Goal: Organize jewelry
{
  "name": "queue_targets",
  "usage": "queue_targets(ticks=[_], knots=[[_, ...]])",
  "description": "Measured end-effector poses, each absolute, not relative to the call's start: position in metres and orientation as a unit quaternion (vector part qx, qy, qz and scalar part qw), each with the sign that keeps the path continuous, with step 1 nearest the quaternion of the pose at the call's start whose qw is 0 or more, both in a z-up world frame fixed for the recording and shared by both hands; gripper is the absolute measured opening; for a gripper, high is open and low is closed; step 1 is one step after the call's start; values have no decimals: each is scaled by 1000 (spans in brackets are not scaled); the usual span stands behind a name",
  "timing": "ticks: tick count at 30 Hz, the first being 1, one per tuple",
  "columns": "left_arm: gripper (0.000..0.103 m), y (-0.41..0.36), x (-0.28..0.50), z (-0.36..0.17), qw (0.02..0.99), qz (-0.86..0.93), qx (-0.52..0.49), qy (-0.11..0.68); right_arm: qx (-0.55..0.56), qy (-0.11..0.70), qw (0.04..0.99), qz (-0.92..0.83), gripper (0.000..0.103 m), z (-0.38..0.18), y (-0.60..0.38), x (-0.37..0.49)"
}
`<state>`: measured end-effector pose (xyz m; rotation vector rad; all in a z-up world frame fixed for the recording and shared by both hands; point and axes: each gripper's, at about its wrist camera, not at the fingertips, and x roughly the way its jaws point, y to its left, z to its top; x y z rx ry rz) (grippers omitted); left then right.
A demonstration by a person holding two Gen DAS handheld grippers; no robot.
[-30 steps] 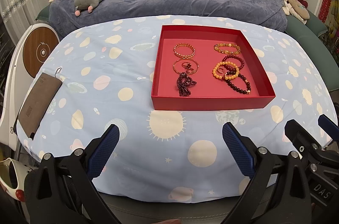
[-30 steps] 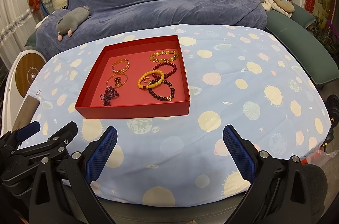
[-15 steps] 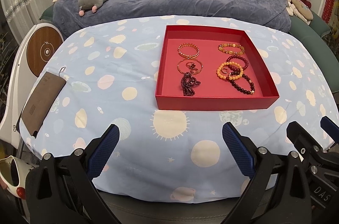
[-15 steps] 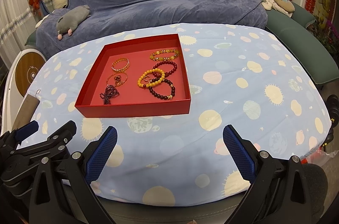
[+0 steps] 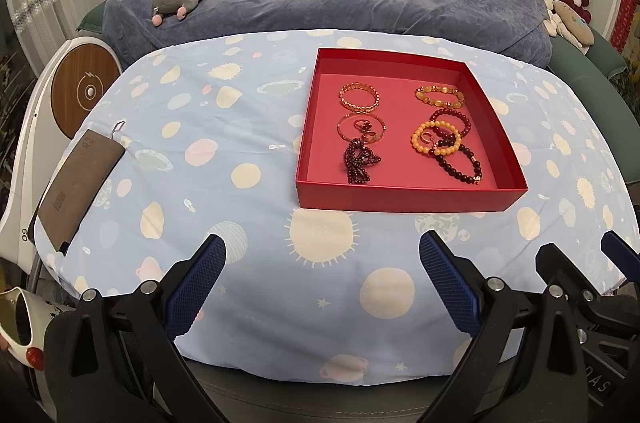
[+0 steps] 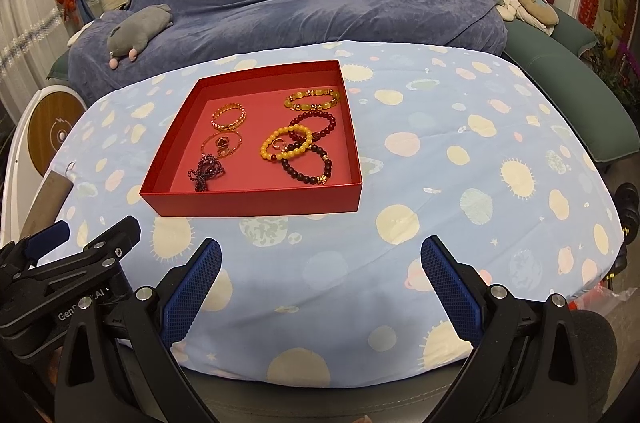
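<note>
Jewelry sits well ahead of our fingers, all of it inside the red tray (image 5: pixel 404 197) on the worktop (image 5: pixel 248 287). Our left gripper (image 5: pixel 322 281) has its blue fingers (image 5: pixel 196 283) spread wide with nothing between them, hovering over the near edge of the star-print cloth; our right gripper (image 6: pixel 320 281) is spread just as wide and equally empty, level with it on the right.

Over the last second the left view has pulled back and swung a little, so the tray now lies farther off and more to its right; the right view has barely altered, and the pieces in the tray lie as they did. We judge that no piece was handled in that span, only our stance adjusted.

Outward from the fingers, the tray's left column holds a gold chain bangle (image 5: pixel 359 97), a thin rose-gold bangle with rings (image 5: pixel 362 127) and a bunched garnet strand (image 5: pixel 360 161). The right column holds an amber bead bracelet (image 5: pixel 439 95), a dark red bracelet (image 5: pixel 450 121), a yellow bead bracelet (image 5: pixel 435 139) and a black bead bracelet (image 5: pixel 460 167); these last three overlap. That fits either a sorted layout or one awaiting separation. A brown pouch (image 5: pixel 78 185) lies at the worktop's far left edge.
</note>
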<state>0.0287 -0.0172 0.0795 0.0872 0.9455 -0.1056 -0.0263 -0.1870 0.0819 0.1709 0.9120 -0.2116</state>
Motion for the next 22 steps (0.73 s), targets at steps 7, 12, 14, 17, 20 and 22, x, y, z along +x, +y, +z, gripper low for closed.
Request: queue_targets(ticks=[7, 12, 14, 17, 20, 22], knots=[[93, -17, 28, 80, 888, -51, 42, 454, 82, 439, 889, -101, 96, 82, -188, -25], [93, -18, 28, 80, 888, -51, 41, 454, 81, 438, 889, -103, 96, 83, -188, -25], [93, -18, 28, 80, 889, -51, 42, 453, 81, 438, 889, -102, 96, 83, -188, -25], [93, -19, 27, 80, 890, -50, 41, 451, 82, 439, 889, -103, 96, 83, -188, -25], [93, -20, 28, 79, 890, -54, 37, 451, 81, 439, 889, -104, 96, 83, -189, -25], [93, -20, 28, 78, 888, -55, 37, 455, 80, 440, 888, -105, 96, 83, -191, -24]])
